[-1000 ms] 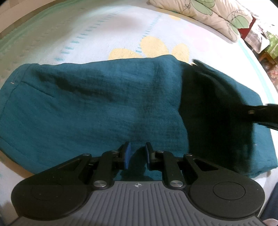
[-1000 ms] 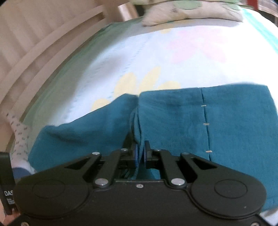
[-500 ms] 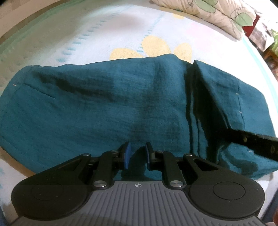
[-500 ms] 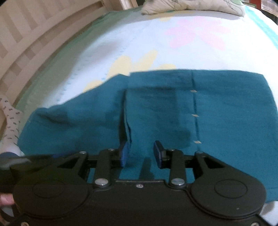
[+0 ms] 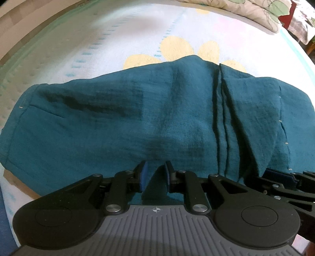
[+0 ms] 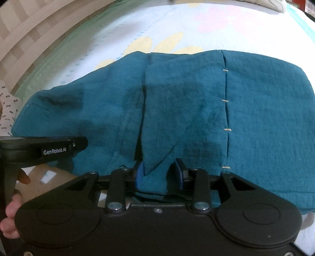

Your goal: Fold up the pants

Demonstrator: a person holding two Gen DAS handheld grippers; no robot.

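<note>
The teal pants (image 5: 122, 126) lie flat on the bed, with the right end folded back over the middle; the folded flap (image 6: 185, 110) has a seam with pale stitches. My left gripper (image 5: 154, 178) is open and empty over the near edge of the pants. My right gripper (image 6: 159, 173) is open, its blue pads either side of the flap's near corner, not pinching it. The right gripper also shows at the lower right of the left wrist view (image 5: 283, 179), and the left gripper's body shows at the left of the right wrist view (image 6: 45, 148).
The bed sheet (image 5: 137, 35) is white with yellow and pink flower prints and a green border. A leaf-print pillow (image 5: 246, 7) lies at the far side. A wooden slatted headboard (image 6: 21, 21) runs along the left. The person's hand (image 6: 11, 208) shows at lower left.
The right gripper has carried the pants' end over the middle, laid it down and opened, letting go. The left gripper has stayed in place, open.
</note>
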